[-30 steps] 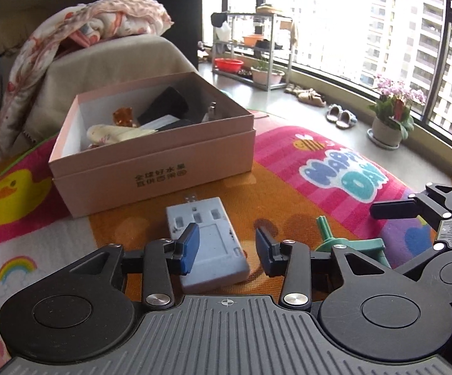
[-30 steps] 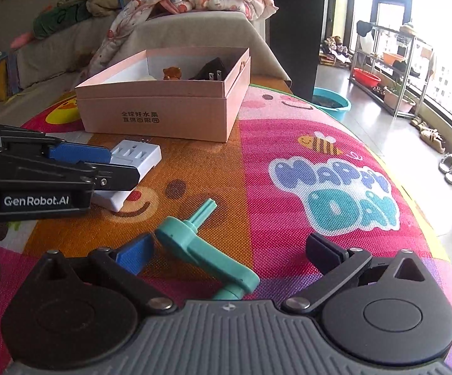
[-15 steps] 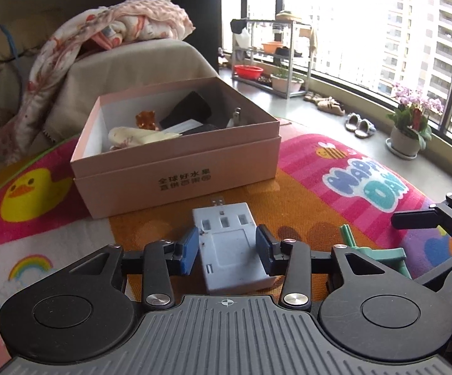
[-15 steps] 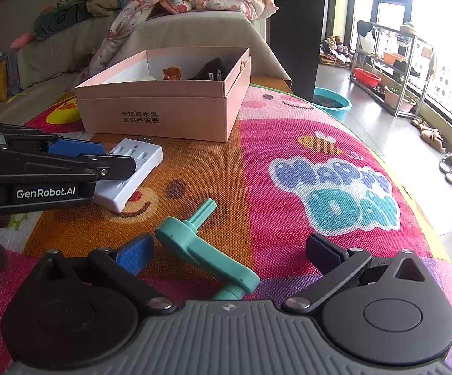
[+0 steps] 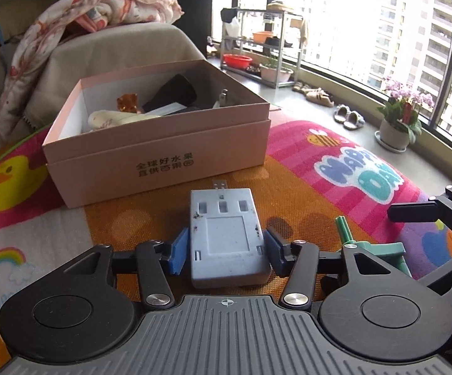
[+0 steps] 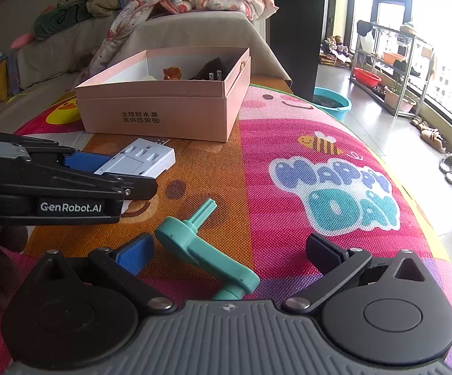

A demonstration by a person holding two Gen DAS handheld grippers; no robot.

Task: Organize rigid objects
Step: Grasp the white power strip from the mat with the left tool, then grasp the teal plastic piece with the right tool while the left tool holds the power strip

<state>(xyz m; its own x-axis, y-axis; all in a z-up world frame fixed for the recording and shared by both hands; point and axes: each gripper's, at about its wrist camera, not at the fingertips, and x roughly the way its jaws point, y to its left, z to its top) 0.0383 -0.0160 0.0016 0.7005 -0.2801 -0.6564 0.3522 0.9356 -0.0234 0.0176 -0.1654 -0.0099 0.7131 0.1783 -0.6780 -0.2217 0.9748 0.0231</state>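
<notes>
Two things crowd the mat — pink box, teal crank.

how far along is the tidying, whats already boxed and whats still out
Done: several items already lie in the pink box. In hand: the left gripper straddles the grey charger, jaws just opening, pads not visibly pressing. Left: that charger and the teal crank, lying between the open right gripper's fingers.

Both grippers, left gripper and right gripper, are showing black linkages, silver screws, blue pads, ribbed grey housings.
</notes>
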